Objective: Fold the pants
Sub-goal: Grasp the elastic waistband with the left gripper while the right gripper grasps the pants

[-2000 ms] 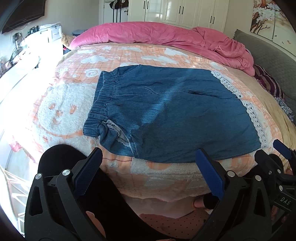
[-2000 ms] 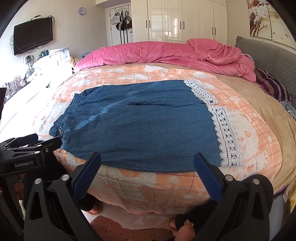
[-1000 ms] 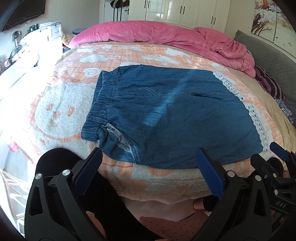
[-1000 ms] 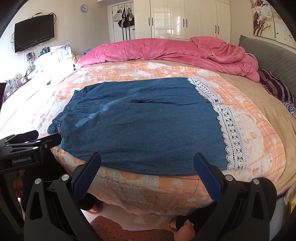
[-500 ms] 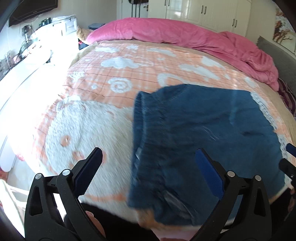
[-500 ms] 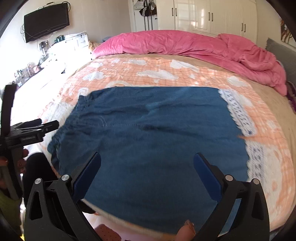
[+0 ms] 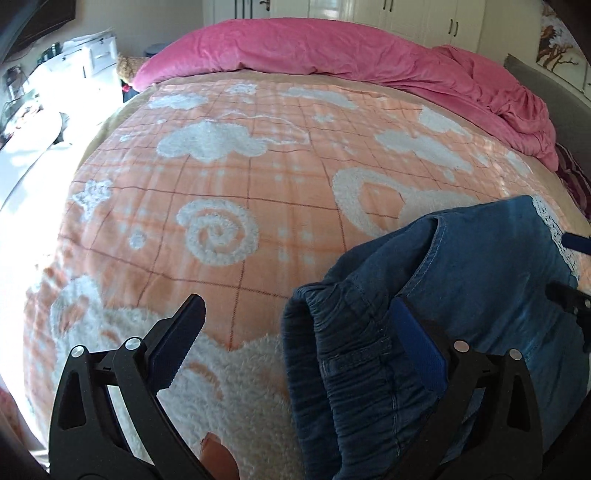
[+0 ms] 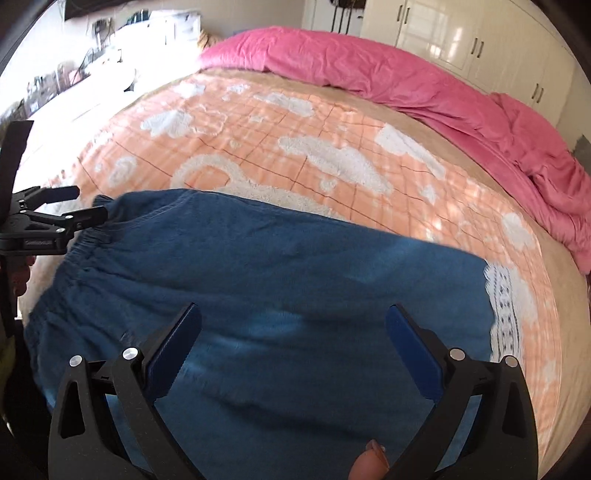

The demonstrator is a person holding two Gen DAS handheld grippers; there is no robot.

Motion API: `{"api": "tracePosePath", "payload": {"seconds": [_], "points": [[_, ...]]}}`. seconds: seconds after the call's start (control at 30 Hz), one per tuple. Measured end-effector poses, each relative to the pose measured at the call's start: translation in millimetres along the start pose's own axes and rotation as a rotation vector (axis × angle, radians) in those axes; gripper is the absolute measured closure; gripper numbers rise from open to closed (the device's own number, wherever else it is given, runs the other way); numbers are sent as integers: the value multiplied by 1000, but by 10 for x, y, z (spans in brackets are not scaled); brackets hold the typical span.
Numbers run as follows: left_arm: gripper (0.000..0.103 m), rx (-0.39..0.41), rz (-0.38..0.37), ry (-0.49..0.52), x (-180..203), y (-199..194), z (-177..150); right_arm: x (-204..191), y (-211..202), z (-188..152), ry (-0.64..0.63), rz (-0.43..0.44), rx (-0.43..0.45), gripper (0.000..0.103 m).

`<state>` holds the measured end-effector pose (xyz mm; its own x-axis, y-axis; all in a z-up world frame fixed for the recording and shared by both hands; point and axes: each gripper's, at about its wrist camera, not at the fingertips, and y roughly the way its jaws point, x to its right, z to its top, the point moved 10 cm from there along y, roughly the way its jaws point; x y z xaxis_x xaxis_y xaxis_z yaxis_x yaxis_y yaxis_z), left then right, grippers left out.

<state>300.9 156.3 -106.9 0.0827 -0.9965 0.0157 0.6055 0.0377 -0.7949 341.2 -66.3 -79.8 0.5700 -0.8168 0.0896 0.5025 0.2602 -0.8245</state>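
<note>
Blue denim pants (image 8: 288, 266) with a white lace hem (image 8: 506, 314) lie flat on the orange and white bed blanket (image 8: 295, 147). My left gripper (image 7: 295, 332) is open right at the elastic waistband (image 7: 332, 350), its right finger over the denim and its left finger over the blanket. It also shows in the right wrist view (image 8: 66, 210), open at the waistband's far corner. My right gripper (image 8: 291, 332) is open low over the middle of the pants, nothing between its fingers.
A crumpled pink duvet (image 7: 351, 51) lies along the far side of the bed. White wardrobes (image 8: 461, 33) stand behind it. A white desk with clutter (image 7: 33, 110) is at the left, in bright sunlight. A grey headboard (image 7: 535, 77) is at the right.
Both grippers have moved forward from the bed's near edge onto the pants. The left went to the waistband end, the right over the middle. Both stayed open.
</note>
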Motion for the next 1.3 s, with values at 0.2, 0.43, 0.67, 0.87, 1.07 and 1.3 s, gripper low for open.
{"api": "tracePosePath", "payload": {"seconds": [0.2,0.43,0.67,0.87,1.07,1.3], "points": [[53,-6,-135,5,158,257,11,-69,270,366,-135,13,-5,4],[77,65,-172,-55,142,136,64,-221,691,589,-260,80,-112,4],[78,201,-107,31,236,-134,154,-540,933,706,-465,59,-133,5],[78,185,-84,23,165,-79,89,-785,908,478,-434,209,-81,71],[77,229,-77,26,133,-160,101,-731,463,489,-336,197,69,94],[71,298,-131,31,206,-531,77,-624,-202,426,-190,234,223,94]]}}
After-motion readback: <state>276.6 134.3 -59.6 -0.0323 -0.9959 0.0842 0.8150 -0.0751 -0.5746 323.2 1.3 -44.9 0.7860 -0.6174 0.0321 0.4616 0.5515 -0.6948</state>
